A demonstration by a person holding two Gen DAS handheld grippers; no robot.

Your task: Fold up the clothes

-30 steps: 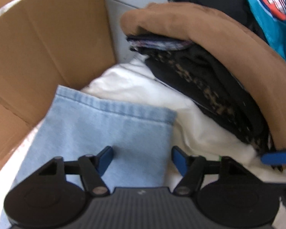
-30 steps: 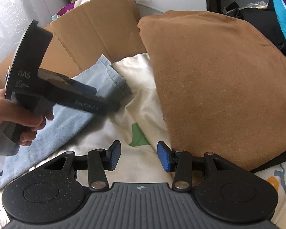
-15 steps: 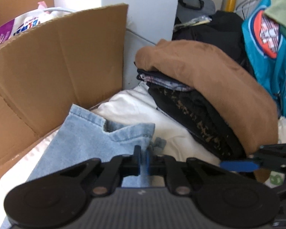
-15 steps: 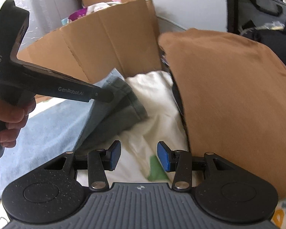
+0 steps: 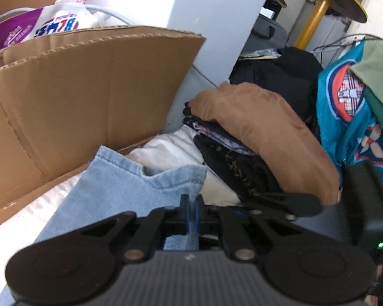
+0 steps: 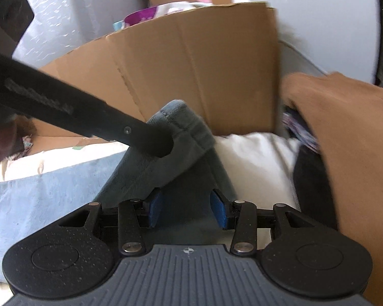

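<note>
A light blue denim garment [image 5: 130,186] lies on a white sheet [image 5: 171,148]. My left gripper [image 5: 191,214] is shut on the hem edge and holds that corner raised. From the right wrist, the left gripper [image 6: 153,142] comes in as a black bar from the upper left, with the lifted denim [image 6: 181,132] draped from its tip. My right gripper [image 6: 187,207] is open just below, and shaded denim hangs in the gap between its blue pads [image 6: 218,210] without being pinched. Its black finger [image 5: 293,204] shows at the right of the left wrist view.
A stack of folded clothes topped by a brown garment [image 5: 263,132] [image 6: 344,127] sits close on the right. A cardboard box flap [image 5: 89,89] [image 6: 191,63] stands behind the denim. Teal and green clothes [image 5: 344,117] hang at the far right.
My left gripper closed on the denim hem and lifted it off the sheet. My right gripper slid left, away from the brown stack, until it was under the raised denim.
</note>
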